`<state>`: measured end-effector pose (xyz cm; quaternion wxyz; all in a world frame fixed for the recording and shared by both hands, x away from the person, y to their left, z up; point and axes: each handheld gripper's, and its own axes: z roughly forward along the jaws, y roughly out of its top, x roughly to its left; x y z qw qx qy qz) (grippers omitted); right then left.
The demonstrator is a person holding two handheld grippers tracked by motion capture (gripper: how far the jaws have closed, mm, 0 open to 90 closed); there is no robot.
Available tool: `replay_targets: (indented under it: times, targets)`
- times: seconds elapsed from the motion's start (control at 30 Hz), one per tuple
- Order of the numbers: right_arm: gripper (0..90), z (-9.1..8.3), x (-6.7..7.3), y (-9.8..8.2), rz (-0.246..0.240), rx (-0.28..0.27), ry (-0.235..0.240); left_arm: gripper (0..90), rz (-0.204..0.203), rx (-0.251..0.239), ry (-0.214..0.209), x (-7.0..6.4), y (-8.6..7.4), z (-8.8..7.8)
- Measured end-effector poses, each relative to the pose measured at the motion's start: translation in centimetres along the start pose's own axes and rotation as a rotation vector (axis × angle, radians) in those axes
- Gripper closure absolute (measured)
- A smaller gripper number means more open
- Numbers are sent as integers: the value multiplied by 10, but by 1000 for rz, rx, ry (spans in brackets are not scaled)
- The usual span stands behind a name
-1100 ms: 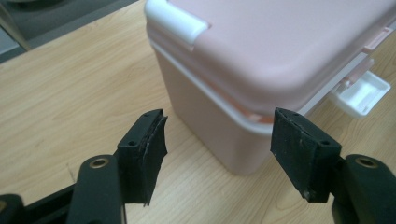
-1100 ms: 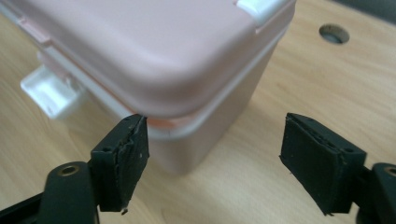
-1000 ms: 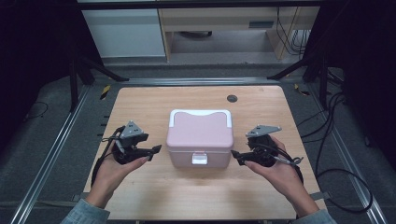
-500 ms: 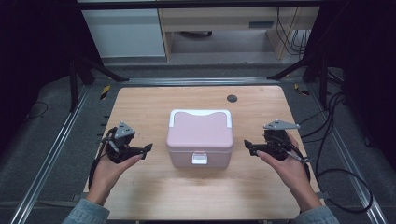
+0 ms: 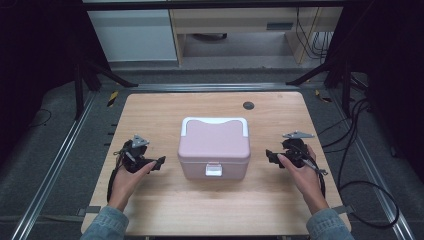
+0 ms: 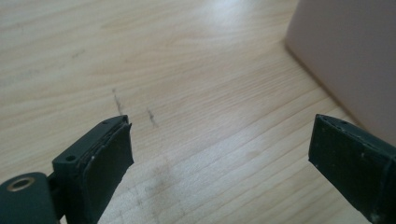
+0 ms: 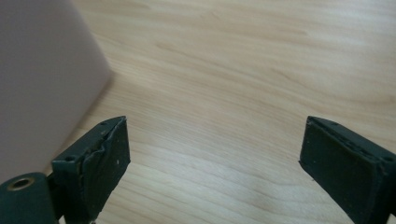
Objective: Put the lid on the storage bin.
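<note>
Left gripper (image 5: 159, 161): just left of the box, low over the table, jaws spread wide with nothing between them; its own view shows bare wood between the pads (image 6: 108, 158) and the box wall at the right edge. The jaws have just been opening.
Box (image 5: 214, 147): pink, lid shut, white latch facing the person, standing at the middle of the table (image 5: 165, 210); probably centred so both hands can reach a side evenly.
Right gripper (image 5: 270, 156): just right of the box, jaws likewise apart and empty, also just been opening; the box wall (image 7: 42, 79) lies beside one pad.
Change: a second ago both grippers sat close against the box sides; now each stands clear of it, farther out and lower.
Judgement: the box looks released.
</note>
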<state>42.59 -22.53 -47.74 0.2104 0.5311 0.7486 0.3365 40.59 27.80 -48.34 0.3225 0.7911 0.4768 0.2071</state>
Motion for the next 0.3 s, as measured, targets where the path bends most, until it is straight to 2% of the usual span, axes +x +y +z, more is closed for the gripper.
replay_targets:
  times: [0.1, 0.27, 0.3]
  targets:
    - [84, 8, -2, -8, 14, 23, -5, 52, 7, 18, 8, -2, -7, 8]
    - [87, 18, -5, -21, 16, 63, -45, 51, 20, 48, 27, -2, -16, 18]
    - [85, 20, -6, -24, 22, 74, -52, 48, 5, 39, 18, -1, -18, 20]
